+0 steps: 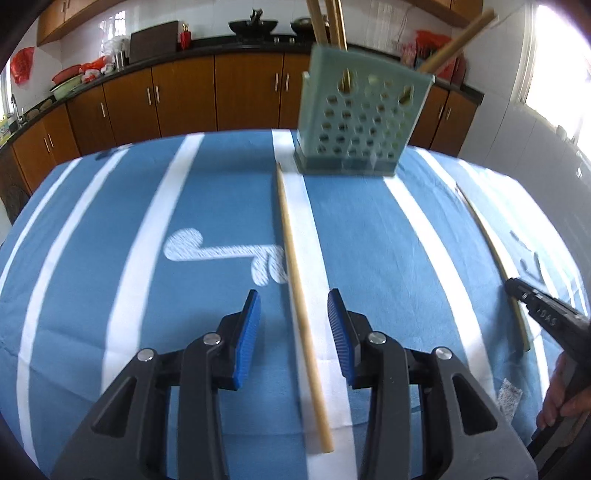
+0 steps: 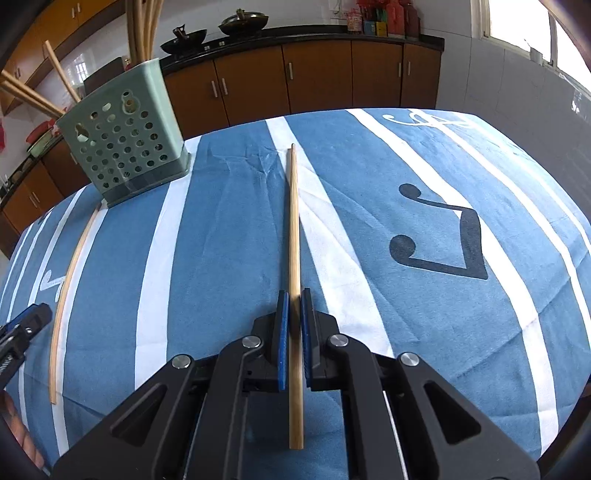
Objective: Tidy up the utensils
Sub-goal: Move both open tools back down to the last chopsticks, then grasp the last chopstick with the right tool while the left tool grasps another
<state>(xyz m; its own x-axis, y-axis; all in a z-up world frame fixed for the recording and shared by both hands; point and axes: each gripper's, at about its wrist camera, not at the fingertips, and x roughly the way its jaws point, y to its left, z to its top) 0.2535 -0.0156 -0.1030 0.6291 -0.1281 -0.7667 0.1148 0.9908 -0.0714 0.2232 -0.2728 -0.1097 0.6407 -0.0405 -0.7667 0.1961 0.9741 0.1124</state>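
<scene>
A bamboo chopstick (image 1: 295,266) lies on the blue striped tablecloth (image 1: 207,206), running away from me. My left gripper (image 1: 293,301) is open and straddles it, with its blue pads apart from the stick on both sides. A second chopstick (image 2: 294,221) lies to the right, and my right gripper (image 2: 293,299) is shut on it near its thick end. From the left wrist view, that right gripper (image 1: 515,291) sits on the second chopstick (image 1: 487,236). A pale green perforated holder (image 1: 358,122) (image 2: 122,140) stands at the far side with several chopsticks upright in it.
The table's far edge runs just behind the holder. Brown kitchen cabinets (image 1: 184,96) and a dark counter with woks (image 2: 240,22) lie beyond it. A hand (image 1: 565,391) grips the right tool's handle. The left gripper (image 2: 29,321) shows at the right wrist view's left edge.
</scene>
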